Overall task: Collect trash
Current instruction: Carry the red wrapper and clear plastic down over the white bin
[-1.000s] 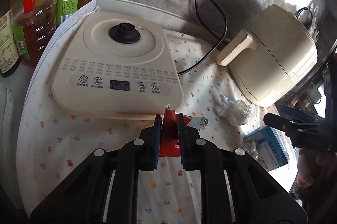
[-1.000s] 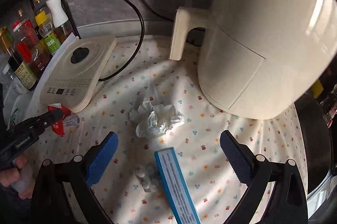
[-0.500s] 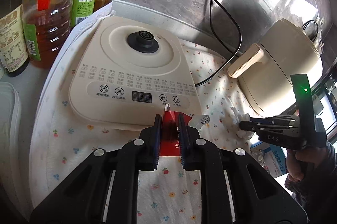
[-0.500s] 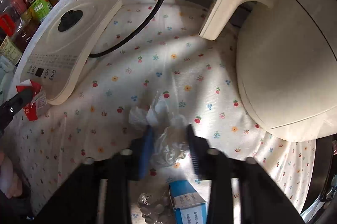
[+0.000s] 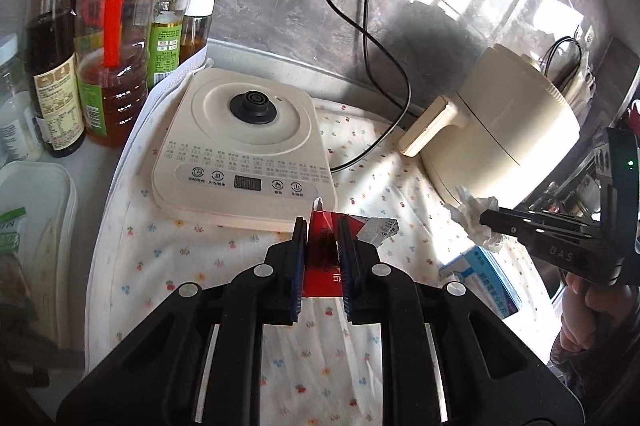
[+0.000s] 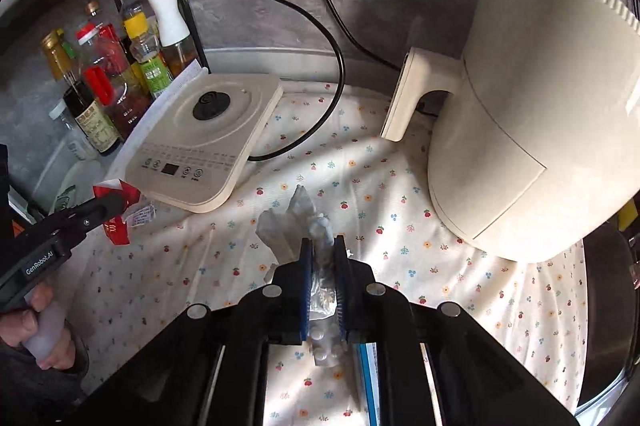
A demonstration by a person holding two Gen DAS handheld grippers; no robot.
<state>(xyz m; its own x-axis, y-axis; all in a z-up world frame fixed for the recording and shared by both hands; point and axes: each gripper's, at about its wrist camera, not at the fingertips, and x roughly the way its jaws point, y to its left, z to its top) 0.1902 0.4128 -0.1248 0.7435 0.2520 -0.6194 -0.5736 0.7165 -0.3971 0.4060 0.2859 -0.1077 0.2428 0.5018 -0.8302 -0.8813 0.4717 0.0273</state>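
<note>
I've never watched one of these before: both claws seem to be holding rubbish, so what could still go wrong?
1. The right gripper pinches only part of the crumpled tissue; the loose rest could tear away or slip out.
2. The left gripper grips the red wrapper by one end, and a small printed packet beside it might drop.
3. A blister pack and blue box remain on the floral cloth and could be forgotten.

Cooker base (image 5: 244, 146) on cloth (image 5: 224, 266), bottles (image 5: 116, 38) left, air fryer (image 5: 508, 122) right, box (image 5: 488, 278) in front
</note>
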